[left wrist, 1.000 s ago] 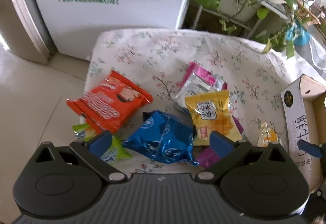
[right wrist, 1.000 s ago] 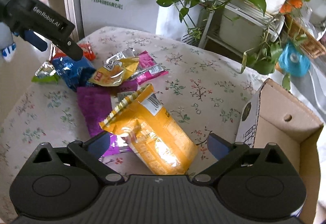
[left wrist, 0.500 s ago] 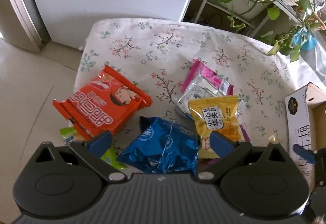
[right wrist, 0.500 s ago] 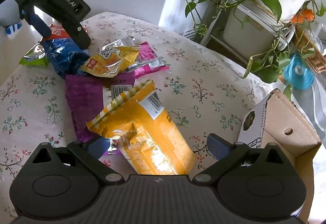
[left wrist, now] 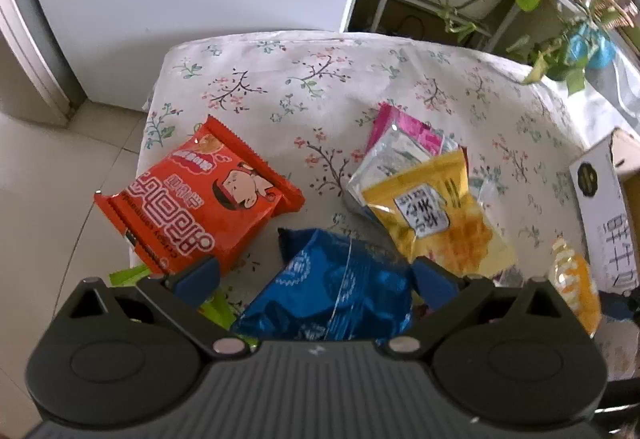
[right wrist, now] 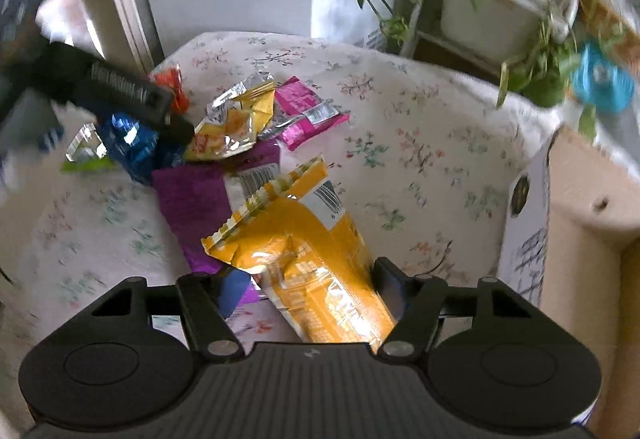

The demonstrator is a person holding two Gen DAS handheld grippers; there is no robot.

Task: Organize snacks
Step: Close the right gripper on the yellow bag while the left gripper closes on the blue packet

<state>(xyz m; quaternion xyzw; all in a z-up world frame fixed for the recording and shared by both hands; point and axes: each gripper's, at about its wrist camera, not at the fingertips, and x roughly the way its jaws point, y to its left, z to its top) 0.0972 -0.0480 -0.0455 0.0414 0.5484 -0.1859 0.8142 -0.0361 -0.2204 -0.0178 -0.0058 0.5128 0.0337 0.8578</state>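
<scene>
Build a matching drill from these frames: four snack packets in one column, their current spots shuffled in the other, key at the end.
Column 1
1. blue packet
2. orange-red packet
3. long yellow packet
4. pink packet

Column 2
A. between the right gripper jaws, which have just been closing
B. between the open left gripper jaws
C. partly under silver and yellow packets, mid-table
D. at the table edge nearest the white appliance

Pairs: 1-B, 2-D, 3-A, 4-C

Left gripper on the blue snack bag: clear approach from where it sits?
Probably yes. The left gripper is open with the blue snack bag already between its fingers, nothing lying on top. The orange packet sits close beside one fingertip.
</scene>
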